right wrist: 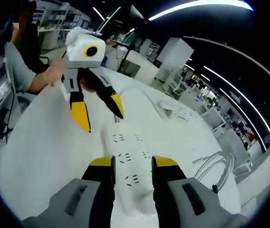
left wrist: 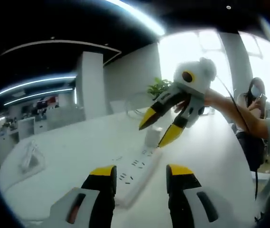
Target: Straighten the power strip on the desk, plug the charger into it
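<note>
Left gripper view: my left gripper (left wrist: 141, 175) has its yellow-tipped fingers (left wrist: 102, 172) spread wide, holding nothing, just above the near end of the power strip (left wrist: 139, 173). The strip is white, long and flat, with rows of dark socket slots on its top face. It lies on the white desk (left wrist: 73, 147), running away from me and slightly to the right. At its far end stands a small white block (left wrist: 152, 136), possibly the charger; I cannot tell if it is plugged in. My right gripper (left wrist: 154, 130) comes in from the right with fingers parted, tips just above that far end. A loose white cable bundle (left wrist: 30, 156) lies well to the left on the desk.

Right gripper view: my right gripper (right wrist: 133, 167) has its fingers on either side of the strip's end (right wrist: 130, 173), close against its edges; whether they actually clamp it I cannot tell. Socket slots show between and beyond the tips. The left gripper hangs open above the strip's other end. White cables (right wrist: 218, 166) lie on the desk to the right.
</note>
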A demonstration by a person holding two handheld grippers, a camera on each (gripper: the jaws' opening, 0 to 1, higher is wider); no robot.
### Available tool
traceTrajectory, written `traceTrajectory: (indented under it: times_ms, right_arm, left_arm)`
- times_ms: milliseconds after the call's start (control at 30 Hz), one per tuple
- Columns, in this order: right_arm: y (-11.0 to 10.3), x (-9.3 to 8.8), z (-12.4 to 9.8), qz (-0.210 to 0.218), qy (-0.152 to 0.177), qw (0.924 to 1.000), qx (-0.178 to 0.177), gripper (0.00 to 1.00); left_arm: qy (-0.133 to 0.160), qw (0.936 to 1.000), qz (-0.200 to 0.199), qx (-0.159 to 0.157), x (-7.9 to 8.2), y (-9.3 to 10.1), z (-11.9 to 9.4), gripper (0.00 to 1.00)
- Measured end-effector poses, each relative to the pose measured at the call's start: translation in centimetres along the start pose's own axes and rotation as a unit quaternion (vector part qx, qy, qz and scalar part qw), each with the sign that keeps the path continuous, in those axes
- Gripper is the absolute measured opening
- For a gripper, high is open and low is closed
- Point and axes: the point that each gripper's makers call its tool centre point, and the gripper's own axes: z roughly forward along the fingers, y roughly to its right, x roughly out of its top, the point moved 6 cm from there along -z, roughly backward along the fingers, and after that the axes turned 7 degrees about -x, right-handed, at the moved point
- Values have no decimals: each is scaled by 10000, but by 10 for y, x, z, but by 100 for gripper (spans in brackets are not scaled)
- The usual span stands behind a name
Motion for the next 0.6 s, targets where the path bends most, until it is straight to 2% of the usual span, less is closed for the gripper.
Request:
traceTrajectory:
  times_ms: [167, 333, 600]
  right_arm:
    - [-4, -5, -8, 267, 159, 9995, -11, 26]
    - [-5, -24, -17, 529, 176, 9980, -283, 26]
    - [-1, -40, -37, 947, 594, 9907, -780, 27]
  left_arm:
    - [24, 9999, -20, 103, 0, -4, -1, 43]
    - [60, 9999, 29, 137, 2, -5, -2, 43]
    - [-42, 9997, 30, 227, 0, -9, -2, 43]
